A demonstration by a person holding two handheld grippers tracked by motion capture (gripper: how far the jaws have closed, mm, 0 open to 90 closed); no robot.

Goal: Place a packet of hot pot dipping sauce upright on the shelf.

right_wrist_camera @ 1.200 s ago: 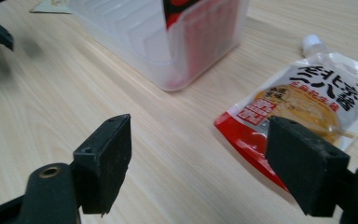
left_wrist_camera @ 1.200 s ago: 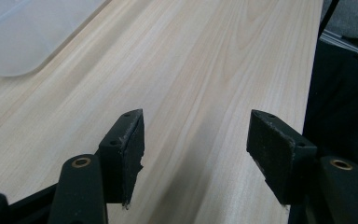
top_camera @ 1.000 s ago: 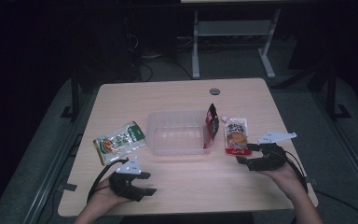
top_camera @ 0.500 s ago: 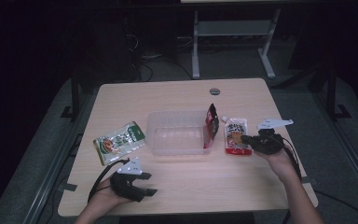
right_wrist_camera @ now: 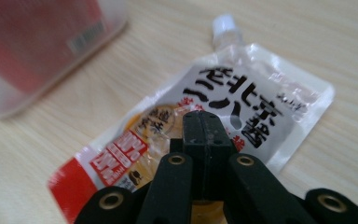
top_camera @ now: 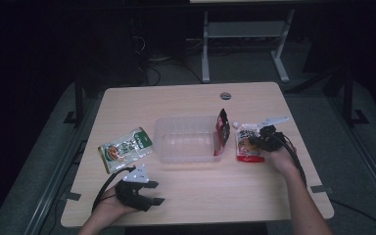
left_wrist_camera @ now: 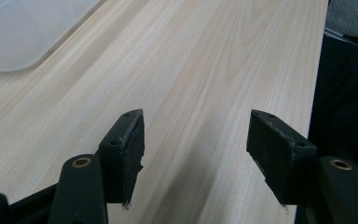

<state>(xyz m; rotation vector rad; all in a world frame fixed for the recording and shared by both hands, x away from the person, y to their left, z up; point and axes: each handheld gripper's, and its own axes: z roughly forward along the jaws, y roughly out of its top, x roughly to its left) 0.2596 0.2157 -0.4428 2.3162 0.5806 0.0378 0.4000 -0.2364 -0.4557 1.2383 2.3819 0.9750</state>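
Hovering over the spouted pouch [right_wrist_camera: 214,121], the right claw [right_wrist_camera: 208,122] had just closed empty; the left claw [left_wrist_camera: 196,154] stood open above the tabletop [left_wrist_camera: 205,60].

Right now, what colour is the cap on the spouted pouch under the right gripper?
White cap, clearest in the right gripper view.

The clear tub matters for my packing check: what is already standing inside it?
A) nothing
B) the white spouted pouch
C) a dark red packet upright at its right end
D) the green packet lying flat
C: a dark red packet stands upright at the right end of the clear tub; the green packet and the spouted pouch lie on the table outside it.
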